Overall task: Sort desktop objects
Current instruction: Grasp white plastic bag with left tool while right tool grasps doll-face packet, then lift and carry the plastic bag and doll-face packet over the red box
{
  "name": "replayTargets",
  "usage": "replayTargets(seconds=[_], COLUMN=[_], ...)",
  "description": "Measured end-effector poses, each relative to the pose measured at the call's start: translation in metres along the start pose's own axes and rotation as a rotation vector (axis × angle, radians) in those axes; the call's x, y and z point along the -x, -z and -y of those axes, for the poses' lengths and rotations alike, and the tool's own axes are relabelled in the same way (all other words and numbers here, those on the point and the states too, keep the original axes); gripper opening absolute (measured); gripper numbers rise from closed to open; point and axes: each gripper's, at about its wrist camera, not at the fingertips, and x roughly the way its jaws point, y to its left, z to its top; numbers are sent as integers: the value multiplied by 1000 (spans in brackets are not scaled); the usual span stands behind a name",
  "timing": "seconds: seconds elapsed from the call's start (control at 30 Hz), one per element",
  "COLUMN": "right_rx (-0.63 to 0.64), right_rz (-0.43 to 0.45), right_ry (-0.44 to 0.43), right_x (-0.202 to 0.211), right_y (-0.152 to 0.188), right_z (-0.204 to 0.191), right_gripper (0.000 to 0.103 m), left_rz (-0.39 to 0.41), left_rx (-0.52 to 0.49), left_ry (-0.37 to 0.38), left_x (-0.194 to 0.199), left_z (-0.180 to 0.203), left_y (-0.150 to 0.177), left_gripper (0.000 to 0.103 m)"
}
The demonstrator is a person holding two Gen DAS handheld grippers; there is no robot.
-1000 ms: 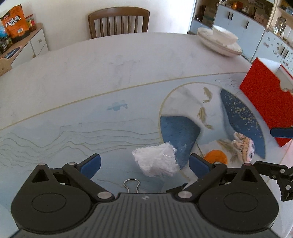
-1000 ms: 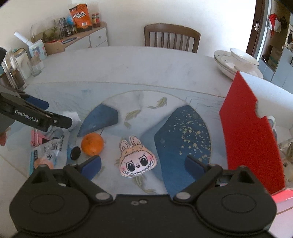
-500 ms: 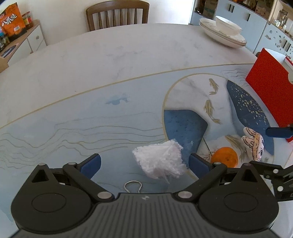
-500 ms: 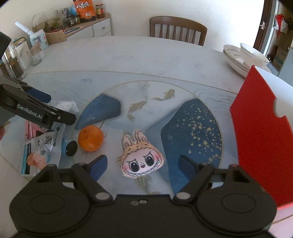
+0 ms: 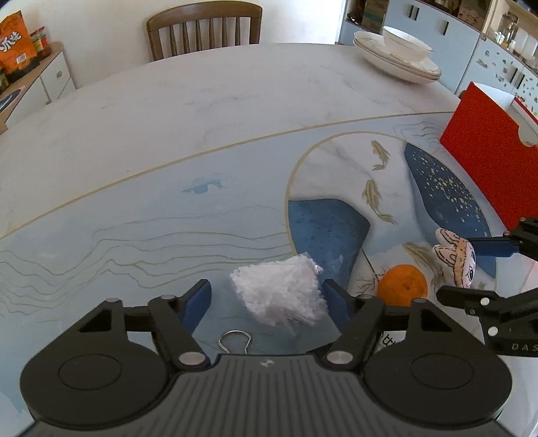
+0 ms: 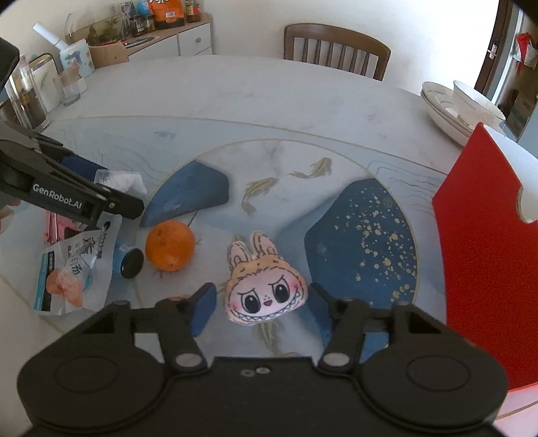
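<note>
My left gripper (image 5: pixel 267 302) is open, its blue pads on either side of a crumpled white tissue ball (image 5: pixel 280 294) lying on the table. A metal binder clip (image 5: pixel 234 340) lies just under it. My right gripper (image 6: pixel 260 306) is open around a bunny-eared plush face (image 6: pixel 264 289) on the table; the plush also shows in the left wrist view (image 5: pixel 457 260). An orange (image 6: pixel 169 245) lies left of the plush, with a small blue black-capped jar (image 6: pixel 127 262) and a snack packet (image 6: pixel 72 269) beside it.
A red box (image 6: pixel 484 255) stands at the right edge of the table. Stacked white plates with a bowl (image 5: pixel 396 57) sit at the far right. A wooden chair (image 5: pixel 203 30) stands behind the table. Glass jars (image 6: pixel 40 94) stand at the far left.
Both grippers have moved forward and down. The tissue now sits between the left pads and the plush between the right pads. Both jaws look narrower than before.
</note>
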Motion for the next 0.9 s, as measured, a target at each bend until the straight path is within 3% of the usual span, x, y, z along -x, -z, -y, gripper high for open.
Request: replayTargets(seconds=[0.1,0.4,0.9], right_rx=[-4,-30,-70], right_rz=[2,12,52], right_ry=[0,6,1], right_x=[1,8,41], right_y=[0,3,9], right_z=[0,6,17], right_gripper=[53,51,51], left_rz=[0,3,34], left_rx=[-6,-3,3], left_ry=[3,6,4], left_x=[1,4,34], left_z=[2,5,18], left_y=[0,-1,-1], left_gripper=[59,47,44])
